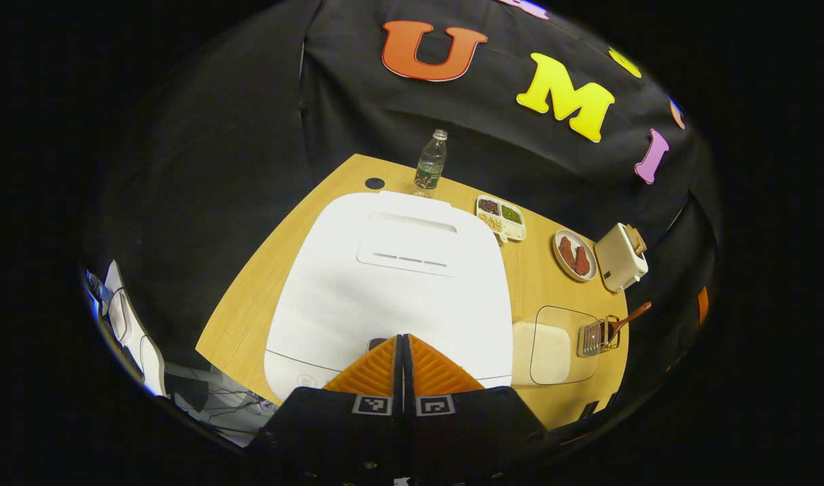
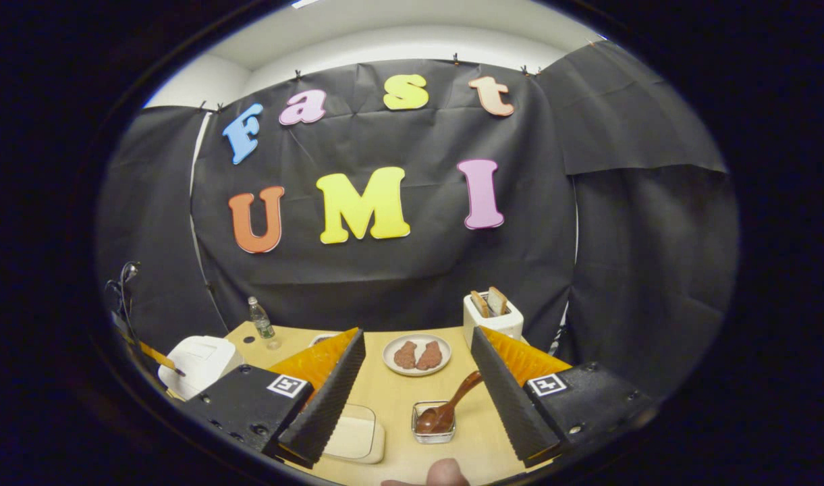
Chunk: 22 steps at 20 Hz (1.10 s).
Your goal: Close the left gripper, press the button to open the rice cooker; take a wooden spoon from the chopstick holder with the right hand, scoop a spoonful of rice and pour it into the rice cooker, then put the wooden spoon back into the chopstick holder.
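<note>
Left gripper view: the left gripper [image 1: 403, 351] hangs over the white rice cooker [image 1: 391, 283], jaws pressed together, tips at the lid's front edge where the button should sit; the lid is down. Right gripper view: the right gripper [image 2: 417, 374] is spread wide, empty, above the tabletop [image 2: 398, 391]. The wooden spoon [image 2: 449, 408] leans in the chopstick holder [image 2: 433, 424], bowl down. It looks light, stiff and smooth, so I'd pinch the raised handle.
</note>
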{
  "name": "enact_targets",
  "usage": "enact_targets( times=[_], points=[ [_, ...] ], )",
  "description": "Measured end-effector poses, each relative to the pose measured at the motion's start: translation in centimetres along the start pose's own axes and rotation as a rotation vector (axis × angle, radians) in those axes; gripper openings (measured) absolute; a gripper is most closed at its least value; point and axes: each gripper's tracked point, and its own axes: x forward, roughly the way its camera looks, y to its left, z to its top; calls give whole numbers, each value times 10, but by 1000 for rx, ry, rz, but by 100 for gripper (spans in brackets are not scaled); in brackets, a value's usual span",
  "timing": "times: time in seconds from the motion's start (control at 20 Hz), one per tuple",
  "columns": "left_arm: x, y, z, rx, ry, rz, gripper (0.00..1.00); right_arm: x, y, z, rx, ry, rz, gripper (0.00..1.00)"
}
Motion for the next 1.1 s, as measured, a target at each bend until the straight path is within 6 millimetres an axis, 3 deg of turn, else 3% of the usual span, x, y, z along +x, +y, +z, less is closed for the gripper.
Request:
enact_targets(
  times=[0.3,0.4,0.65,0.75,1.1],
  points=[
    [6,3,-7,-3,4,-10,0,8,6,-4,-10,17,0,100],
    [5,6,-21,-6,42,-21,0,8,10,-4,-16,17,3,100],
    [2,6,-15,-61,0,-46,0,4,17,-3,-19,16,12,100],
    [-7,3,4,-68,-96,-57,0,1,20,3,-27,0,15,100],
    [-63,-10,101,22,-446,-51,1,-17,25,20,-38,-56,24,100]
  ],
)
